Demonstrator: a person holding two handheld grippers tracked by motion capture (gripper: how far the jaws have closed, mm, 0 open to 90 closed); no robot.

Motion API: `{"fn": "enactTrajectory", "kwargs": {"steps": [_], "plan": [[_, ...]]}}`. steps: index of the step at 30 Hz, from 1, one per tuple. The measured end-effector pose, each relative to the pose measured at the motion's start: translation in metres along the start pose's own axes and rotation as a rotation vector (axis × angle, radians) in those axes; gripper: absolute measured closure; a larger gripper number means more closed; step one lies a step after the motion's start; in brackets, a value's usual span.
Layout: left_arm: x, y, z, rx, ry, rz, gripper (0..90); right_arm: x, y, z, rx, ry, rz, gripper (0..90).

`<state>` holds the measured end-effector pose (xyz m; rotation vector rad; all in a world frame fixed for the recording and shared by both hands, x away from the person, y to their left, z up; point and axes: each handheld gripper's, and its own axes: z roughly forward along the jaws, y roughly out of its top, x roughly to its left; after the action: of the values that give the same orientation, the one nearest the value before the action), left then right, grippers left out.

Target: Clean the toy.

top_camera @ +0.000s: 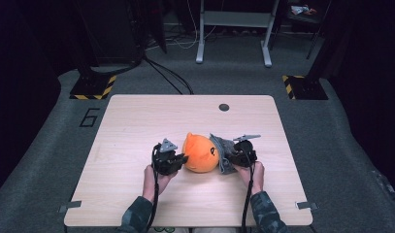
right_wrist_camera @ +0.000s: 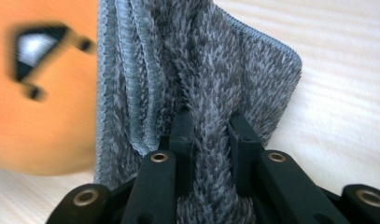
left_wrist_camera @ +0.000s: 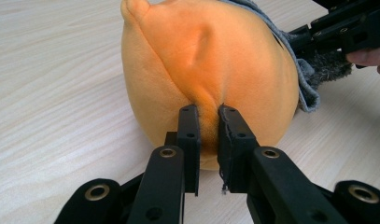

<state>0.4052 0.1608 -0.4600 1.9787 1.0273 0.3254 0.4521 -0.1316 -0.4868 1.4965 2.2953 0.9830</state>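
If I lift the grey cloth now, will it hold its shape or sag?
Probably sag: the grey cloth already bunches into folds where the right gripper pinches it. Its fuzzy pile suggests it won't slip easily. It looks light, and may drag against the orange plush toy it leans on.

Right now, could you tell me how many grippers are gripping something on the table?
2: the left gripper pinches the orange plush toy at its left side; the right gripper clamps the grey cloth at the toy's right.
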Motion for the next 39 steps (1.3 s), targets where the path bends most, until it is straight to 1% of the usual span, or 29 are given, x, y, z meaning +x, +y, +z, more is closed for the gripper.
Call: {"fn": "enactTrajectory", "kwargs": {"steps": [1, 4, 5, 6, 7, 8, 10, 13, 14, 17, 18, 19, 20, 21, 22, 23, 24, 25, 26, 27, 29, 30, 31, 34, 35, 36, 37, 38, 39], "plan": [[0.000, 0.000, 0.000, -0.002, 0.002, -0.003, 79.9, -0.002, -0.001, 0.001, 0.011, -0.003, 0.009, 75.0], [0.001, 0.000, 0.000, 0.003, 0.004, 0.000, 79.8, -0.007, -0.002, -0.003, -0.005, -0.011, 0.013, 75.0], [0.001, -0.001, 0.000, 0.000, 0.003, 0.000, 79.8, -0.010, 0.001, -0.012, -0.032, -0.022, 0.013, 75.0], [0.001, -0.001, 0.000, -0.002, 0.006, -0.001, 79.8, -0.010, 0.004, -0.019, -0.055, -0.017, 0.022, 75.0], [0.002, -0.001, 0.000, 0.001, 0.004, 0.000, 79.8, -0.010, 0.007, -0.027, -0.078, -0.022, 0.010, 75.0], [0.001, -0.001, 0.000, 0.000, 0.004, 0.000, 79.8, -0.010, 0.012, -0.034, -0.099, -0.016, 0.002, 75.0], [0.001, -0.001, 0.000, 0.000, 0.005, -0.001, 79.8, -0.003, 0.022, -0.049, -0.135, -0.006, -0.005, 75.0], [0.001, 0.000, 0.000, 0.002, 0.008, -0.001, 79.8, 0.011, 0.037, -0.063, -0.178, 0.023, -0.043, 75.0], [0.001, 0.000, 0.000, 0.002, 0.008, -0.001, 79.8, 0.011, 0.037, -0.063, -0.178, 0.023, -0.043, 75.0], [0.001, 0.000, 0.000, 0.000, 0.010, -0.003, 79.8, 0.030, 0.049, -0.069, -0.193, 0.046, -0.087, 75.0], [0.000, 0.000, 0.000, -0.004, 0.009, -0.004, 79.8, 0.038, 0.054, -0.068, -0.191, 0.058, -0.109, 75.0], [0.000, 0.000, 0.000, -0.005, 0.008, -0.003, 79.8, 0.049, 0.058, -0.065, -0.182, 0.070, -0.134, 75.0], [0.000, 0.001, 0.000, -0.005, 0.010, 0.005, 79.8, 0.055, 0.059, -0.062, -0.175, 0.078, -0.149, 75.0], [-0.001, 0.001, 0.000, -0.004, 0.008, 0.004, 79.8, 0.060, 0.061, -0.060, -0.168, 0.085, -0.159, 74.9], [-0.001, 0.001, 0.000, -0.004, 0.008, 0.004, 79.7, 0.060, 0.061, -0.060, -0.168, 0.085, -0.159, 74.9], [-0.001, 0.002, 0.000, -0.004, 0.007, 0.005, 79.7, 0.070, 0.062, -0.054, -0.155, 0.094, -0.187, 74.9], [-0.001, 0.002, 0.000, -0.004, 0.007, 0.005, 79.7, 0.070, 0.062, -0.054, -0.155, 0.094, -0.187, 74.9], [-0.001, 0.002, 0.000, -0.006, 0.006, 0.004, 79.7, 0.077, 0.063, -0.049, -0.139, 0.103, -0.204, 74.8], [-0.002, 0.003, 0.000, -0.010, 0.004, 0.005, 79.7, 0.081, 0.063, -0.046, -0.133, 0.107, -0.209, 74.8], [-0.002, 0.003, 0.000, -0.010, 0.004, 0.005, 79.7, 0.081, 0.063, -0.046, -0.133, 0.107, -0.209, 74.8], [-0.002, 0.003, 0.000, -0.008, 0.005, 0.011, 79.7, 0.086, 0.062, -0.041, -0.118, 0.112, -0.224, 74.8], [-0.003, 0.004, 0.001, -0.011, 0.009, 0.008, 79.7, 0.091, 0.061, -0.035, -0.099, 0.099, -0.243, 74.8], [-0.003, 0.004, 0.001, -0.011, 0.009, 0.008, 79.7, 0.092, 0.060, -0.031, -0.091, 0.088, -0.255, 74.8], [-0.002, 0.003, 0.001, -0.010, 0.006, 0.006, 79.7, 0.091, 0.057, -0.028, -0.089, 0.081, -0.258, 74.8], [-0.002, 0.003, 0.001, -0.010, 0.006, 0.006, 79.7, 0.090, 0.056, -0.029, -0.088, 0.083, -0.250, 74.8], [-0.002, 0.003, 0.001, -0.010, 0.007, 0.001, 79.7, 0.088, 0.056, -0.029, -0.093, 0.082, -0.252, 74.7], [-0.002, 0.003, 0.001, -0.010, 0.006, 0.001, 79.7, 0.085, 0.054, -0.030, -0.086, 0.061, -0.229, 74.7], [-0.002, 0.003, 0.001, -0.013, 0.005, -0.001, 79.7, 0.081, 0.054, -0.030, -0.092, 0.058, -0.237, 74.7], [-0.002, 0.003, 0.001, -0.014, 0.004, -0.001, 79.7, 0.078, 0.052, -0.030, -0.088, 0.055, -0.227, 74.7]]}}
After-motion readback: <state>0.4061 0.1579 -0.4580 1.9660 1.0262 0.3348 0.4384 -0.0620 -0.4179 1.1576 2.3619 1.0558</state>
